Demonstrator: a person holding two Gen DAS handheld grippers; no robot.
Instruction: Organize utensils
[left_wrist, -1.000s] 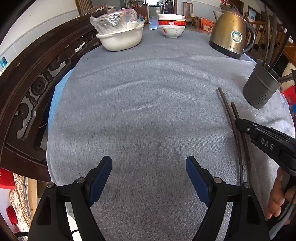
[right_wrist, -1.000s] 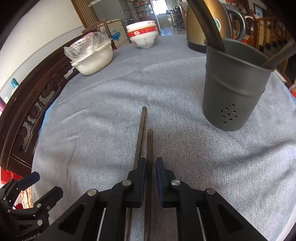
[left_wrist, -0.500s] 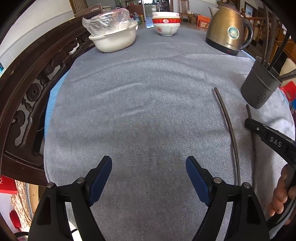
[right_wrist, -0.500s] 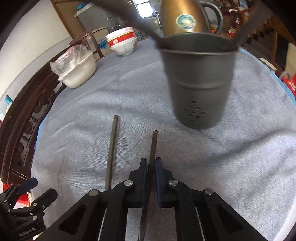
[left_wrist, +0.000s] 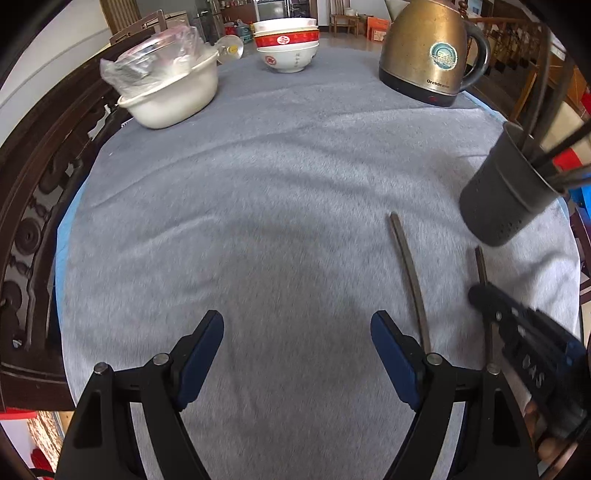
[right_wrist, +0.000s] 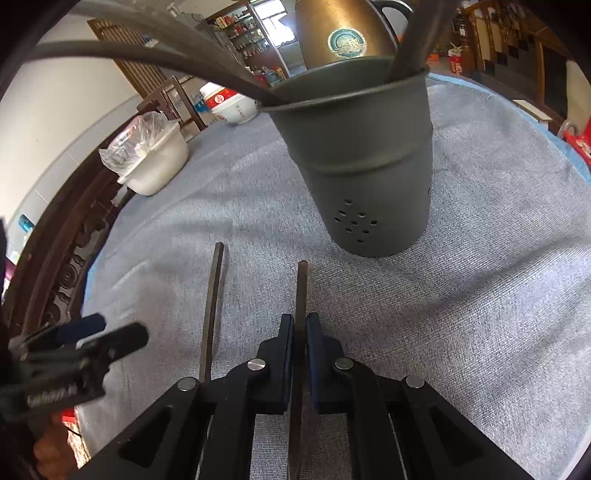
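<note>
Dark wood, the held chopstick (right_wrist: 301, 295) sits clamped between the pads of the right claw (right_wrist: 300, 334), its far tip pointing at the base of the grey holder (right_wrist: 365, 184). A second ago this stick lay touching its partner; now the loose chopstick (right_wrist: 212, 310) lies apart to the left, flat on the grey cloth (right_wrist: 480, 295) that covers the surface. The holder, with several long utensils (right_wrist: 147, 55) leaning out of it, now fills the far middle of the right wrist view, much closer than before. The right claw's pads have drawn fully together on the stick.

In the left wrist view the left claw (left_wrist: 297, 354) stands wide apart over bare cloth, holding and touching nothing, and it has shifted so that the loose chopstick runs just beside its right finger. Further off stand a brass kettle (left_wrist: 424, 55), stacked red-and-white bowls (left_wrist: 286, 46) and a white basin (left_wrist: 173, 96) holding a plastic bag.
</note>
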